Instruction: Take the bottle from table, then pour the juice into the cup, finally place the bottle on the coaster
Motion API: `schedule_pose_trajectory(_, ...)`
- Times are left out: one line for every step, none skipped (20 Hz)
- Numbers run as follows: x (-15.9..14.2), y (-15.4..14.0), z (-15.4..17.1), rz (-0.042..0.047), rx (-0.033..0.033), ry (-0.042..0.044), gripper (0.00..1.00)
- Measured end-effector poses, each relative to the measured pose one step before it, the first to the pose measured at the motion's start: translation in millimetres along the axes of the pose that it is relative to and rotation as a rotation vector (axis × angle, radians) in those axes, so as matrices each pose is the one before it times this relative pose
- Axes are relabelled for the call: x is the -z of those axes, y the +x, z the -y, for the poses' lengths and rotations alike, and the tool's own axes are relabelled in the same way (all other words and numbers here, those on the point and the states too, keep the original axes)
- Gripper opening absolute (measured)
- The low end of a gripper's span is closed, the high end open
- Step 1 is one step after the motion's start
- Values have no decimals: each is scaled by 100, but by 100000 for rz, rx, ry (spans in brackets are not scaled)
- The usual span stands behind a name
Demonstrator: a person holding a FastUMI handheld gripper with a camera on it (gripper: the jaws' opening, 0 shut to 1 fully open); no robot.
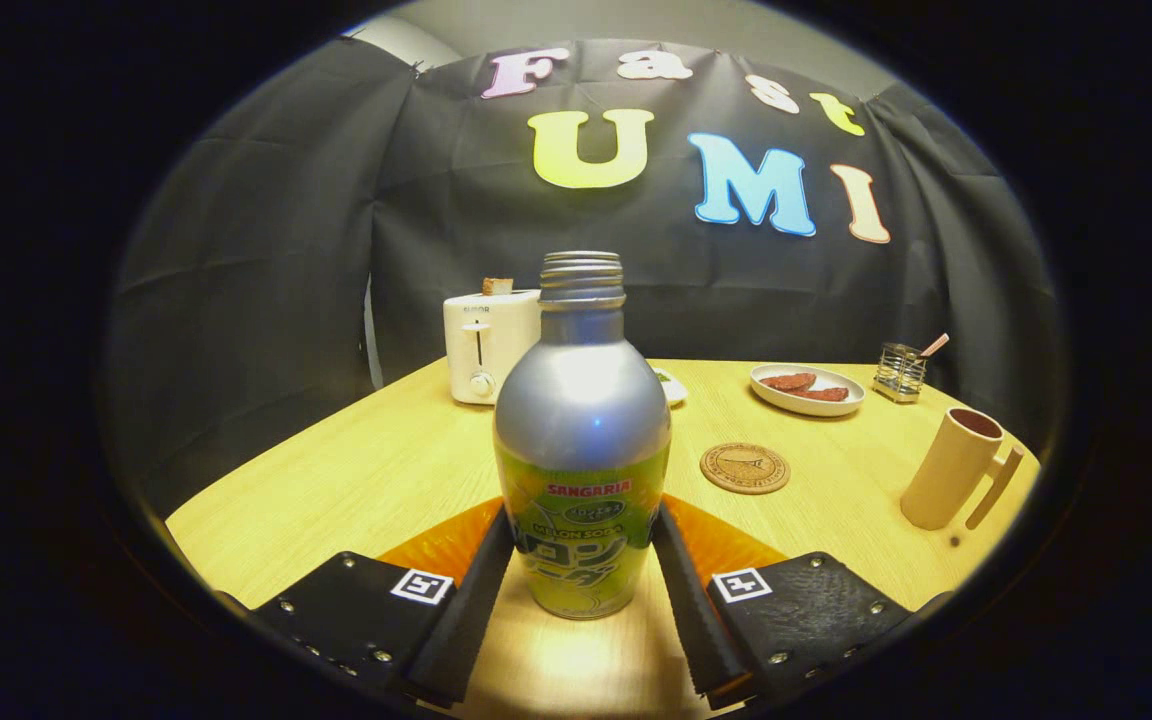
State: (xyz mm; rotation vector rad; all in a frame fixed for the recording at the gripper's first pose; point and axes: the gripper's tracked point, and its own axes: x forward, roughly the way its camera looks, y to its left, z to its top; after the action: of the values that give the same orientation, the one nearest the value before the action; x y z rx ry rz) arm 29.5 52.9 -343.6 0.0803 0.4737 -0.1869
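Gripper view: gripper (582,560) fingers pressed against both sides of upright, uncapped silver-and-green metal bottle (582,440) on pale wooden table (356,480).

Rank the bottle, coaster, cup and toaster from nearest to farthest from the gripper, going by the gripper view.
1. Bottle: between the jaws of the gripper, which press on its lower sides.
2. Coaster: just beyond the bottle, off to the right.
3. Cup: farther right, near the table edge; its lead over the toaster is slim.
4. Toaster: at the back, left of the bottle, by the booth wall.
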Motion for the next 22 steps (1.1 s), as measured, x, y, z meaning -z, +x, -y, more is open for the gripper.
schedule_pose_trajectory(-153, 215, -124, 0, -45, -678, 77)
schedule_pose_trajectory(49, -20, -47, -270, -33, -226, 76)
schedule_pose_trajectory(-50, 238, 105, -861, 51, -353, 75)
schedule_pose_trajectory(33, -267, 150, -959, 429, -1345, 71)
schedule_pose_trajectory(-216, 51, 298, -1409, 1562, -938, 70)
schedule_pose_trajectory(-583, -227, 424, 417, 893, -354, 71)
schedule_pose_trajectory(-978, -101, 467, 1363, 1230, 481, 70)
schedule_pose_trajectory(-711, -17, 388, 1436, 280, 1272, 71)
schedule_pose_trajectory(-875, 161, 533, 1197, 1432, 1813, 71)
schedule_pose_trajectory(-743, 41, 409, 1135, 543, 2555, 70)
schedule_pose_trajectory(-708, 170, 290, 708, 666, 2633, 70)
schedule_pose_trajectory(-537, 92, 254, 469, 57, 2140, 70)
schedule_pose_trajectory(-575, 8, 126, 194, -45, 1399, 70)
schedule_pose_trajectory(-223, -152, 153, 280, -273, 1455, 70)
schedule_pose_trajectory(-380, -119, 286, 209, -121, 1541, 70)
schedule_pose_trajectory(-332, -243, 430, 252, 166, 1576, 71)
schedule_pose_trajectory(-169, -115, 523, -210, 416, 1651, 71)
schedule_pose_trajectory(-60, -180, 545, -298, 660, 1338, 70)
schedule_pose_trajectory(-82, -75, 693, -415, 987, 1234, 70)
schedule_pose_trajectory(58, -177, 748, -444, 1156, 1311, 70)
schedule_pose_trajectory(-141, -99, 770, -106, 1238, 1426, 70)
schedule_pose_trajectory(-104, -189, 692, 38, 1162, 1625, 70)
